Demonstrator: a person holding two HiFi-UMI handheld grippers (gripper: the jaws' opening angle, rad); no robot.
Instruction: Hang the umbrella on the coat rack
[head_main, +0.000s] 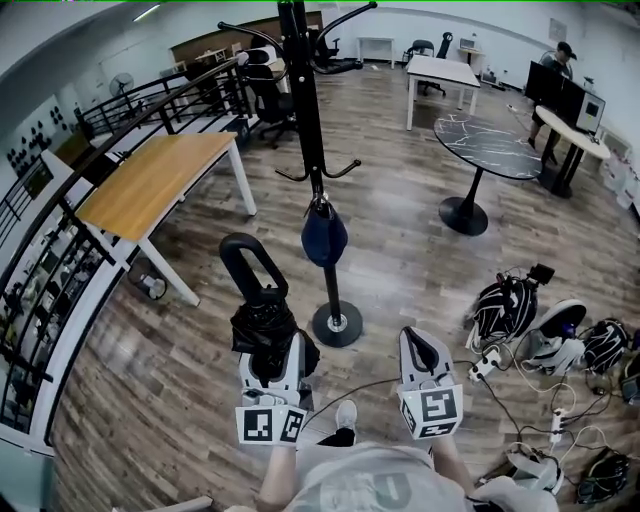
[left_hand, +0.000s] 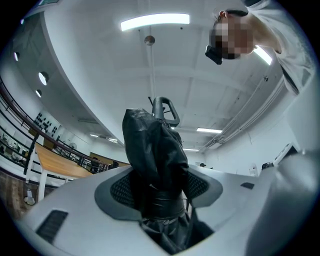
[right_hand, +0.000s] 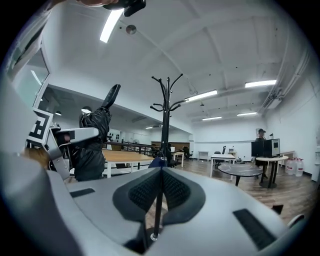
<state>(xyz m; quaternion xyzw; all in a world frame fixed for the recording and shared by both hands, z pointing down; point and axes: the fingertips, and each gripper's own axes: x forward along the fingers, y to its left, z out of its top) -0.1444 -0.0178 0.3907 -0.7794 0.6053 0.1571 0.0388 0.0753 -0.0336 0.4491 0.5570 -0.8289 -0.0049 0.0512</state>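
A black coat rack (head_main: 305, 110) stands ahead on a round base (head_main: 337, 325), with a dark blue folded thing (head_main: 324, 238) hanging from a low hook. My left gripper (head_main: 272, 350) is shut on a black folded umbrella (head_main: 262, 318), held upright below and left of the rack; its loop handle (head_main: 250, 265) points up. In the left gripper view the umbrella (left_hand: 152, 150) fills the jaws of the left gripper (left_hand: 159, 187). My right gripper (head_main: 420, 338) is beside it, pads together, holding nothing. The right gripper view shows the right gripper (right_hand: 161, 172) facing the rack (right_hand: 166, 100), with the umbrella (right_hand: 95, 135) at left.
A wooden table (head_main: 160, 180) and a railing (head_main: 60, 250) lie to the left. A round black table (head_main: 487, 145) stands at the right, a white table (head_main: 440, 72) behind it. Bags and cables (head_main: 540, 320) litter the floor at right. A person (head_main: 560, 60) stands far back.
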